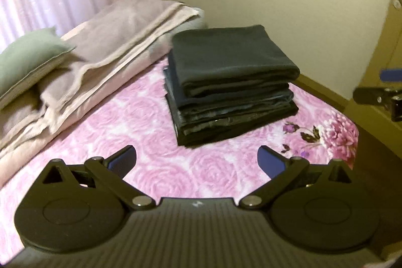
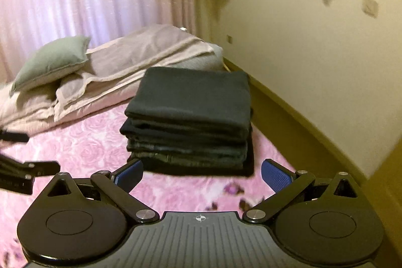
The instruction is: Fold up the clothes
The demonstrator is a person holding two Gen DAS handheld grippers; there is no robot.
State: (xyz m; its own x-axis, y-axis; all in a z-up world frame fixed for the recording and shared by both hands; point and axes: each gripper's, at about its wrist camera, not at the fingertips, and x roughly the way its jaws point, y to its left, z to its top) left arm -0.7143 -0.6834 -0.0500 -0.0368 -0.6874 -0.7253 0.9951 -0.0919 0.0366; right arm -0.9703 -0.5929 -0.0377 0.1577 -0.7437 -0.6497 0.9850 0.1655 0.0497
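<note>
Two grippers hang above the bed [image 1: 130,122], both with jaws spread wide and nothing between them; neither touches any cloth.

At the left, toward the head of the bed, a green pillow [image 1: 27,59] lies on a bunched beige duvet [image 1: 105,42], pushed up there, I judge, to leave the pink rose-patterned sheet bare for folding. The duvet's lower left end runs out of the picture, and its folds are smeared by blur.

The left gripper [image 1: 197,160] hovers over the bare sheet, short of the pile of clothes and apart from it.

Further right, near the bed's right edge by the wall, stands the stack of folded clothes [image 1: 231,84]: dark pieces laid squarely one upon another, a charcoal one on top and a black one widest at the bottom. Set there, it keeps clear of the working space. How many garments it holds I cannot tell; the middle layers blend together, though some look like blue denim.

The right gripper [image 2: 202,173] faces the stack's near side, just short of it. In the left wrist view only its tip shows, at the far right edge.

No unfolded garment shows in either view, so the folding may be finished, or more lies out of sight.
</note>
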